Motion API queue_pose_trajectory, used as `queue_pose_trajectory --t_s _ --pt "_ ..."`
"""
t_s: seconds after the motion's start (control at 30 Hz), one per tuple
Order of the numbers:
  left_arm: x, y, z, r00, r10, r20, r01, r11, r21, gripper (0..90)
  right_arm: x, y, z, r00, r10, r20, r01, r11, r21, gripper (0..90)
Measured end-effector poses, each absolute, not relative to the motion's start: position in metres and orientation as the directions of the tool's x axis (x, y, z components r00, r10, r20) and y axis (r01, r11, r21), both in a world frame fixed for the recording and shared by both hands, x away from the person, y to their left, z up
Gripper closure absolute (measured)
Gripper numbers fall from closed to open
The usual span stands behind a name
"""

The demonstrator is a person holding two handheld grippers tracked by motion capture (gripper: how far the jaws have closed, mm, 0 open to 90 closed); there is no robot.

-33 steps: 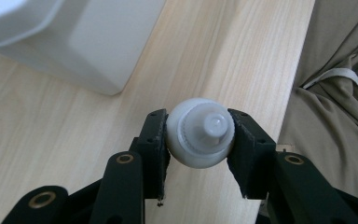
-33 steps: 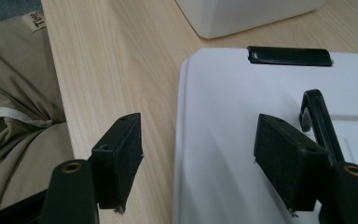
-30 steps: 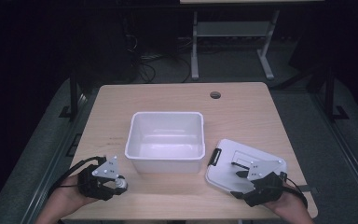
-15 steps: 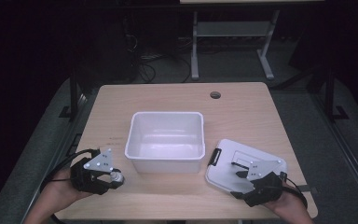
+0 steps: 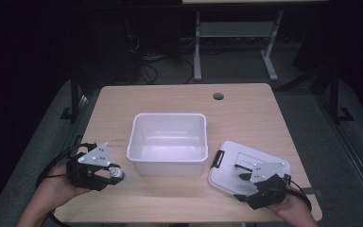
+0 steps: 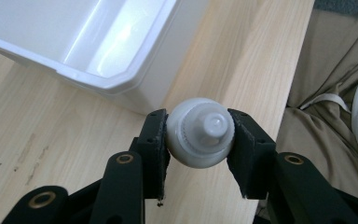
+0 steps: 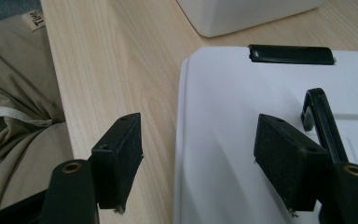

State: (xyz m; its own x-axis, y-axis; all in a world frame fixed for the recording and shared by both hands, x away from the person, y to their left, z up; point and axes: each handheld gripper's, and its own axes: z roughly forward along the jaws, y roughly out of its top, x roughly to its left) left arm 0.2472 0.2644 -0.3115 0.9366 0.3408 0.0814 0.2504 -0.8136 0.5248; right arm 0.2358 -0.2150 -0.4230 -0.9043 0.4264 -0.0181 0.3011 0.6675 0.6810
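White round bottle (image 6: 200, 131) clamped in left gripper (image 6: 200, 140), beside tub.

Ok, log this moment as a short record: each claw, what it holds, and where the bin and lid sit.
left claw: shut on a white bottle, cap end facing the camera, near the bin's front left corner
right claw: open, jaws straddling the lid's edge
bin: white, open, mid-table
lid: white with black latches, flat on the table, right of the bin
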Motion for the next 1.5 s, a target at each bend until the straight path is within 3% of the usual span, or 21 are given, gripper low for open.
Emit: queue_pose_trajectory --t_s 1.5 --pt "0.290 0.243 -0.273 0.933 0.353 0.071 0.256 -0.789 0.558 60.1 0.234 -0.219 -0.420 -0.899 0.437 -0.007 0.310 0.649 0.695 31.6"
